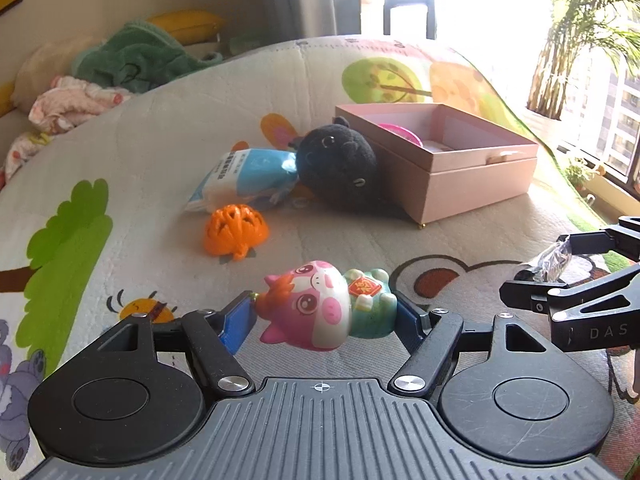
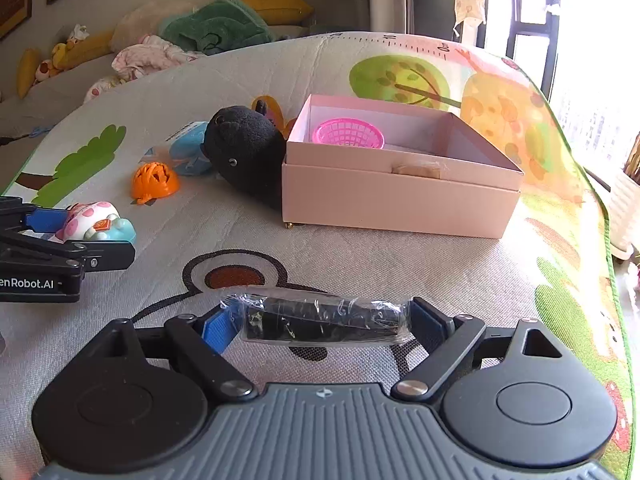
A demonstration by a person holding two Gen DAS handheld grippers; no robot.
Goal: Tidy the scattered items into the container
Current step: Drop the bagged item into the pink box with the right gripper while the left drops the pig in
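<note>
1. Left gripper [image 1: 326, 316] jaws clamped on pig figurine [image 1: 320, 304], lifted clear of mat [image 1: 160, 152].
2. Right gripper [image 2: 322, 326] jaws clamped on wrapped black item [image 2: 324, 322].
3. Pink box [image 2: 400, 196] ahead, open, pink basket [image 2: 348, 133] inside.
4. Step: transport. Next: carry both over rim, release.

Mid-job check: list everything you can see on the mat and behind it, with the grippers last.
pink box: 1, pink, open, on the play mat
toy basket: 1, pink, inside the box
black plush toy: 1, black, against the box's left side
blue packet: 1, blue-white, left of the plush
orange toy: 1, orange, near the packet
play mat: 1, cartoon-printed
green cloth: 1, behind the mat
left gripper: shut on pig figurine, pink-teal
right gripper: shut on wrapped black item
</note>
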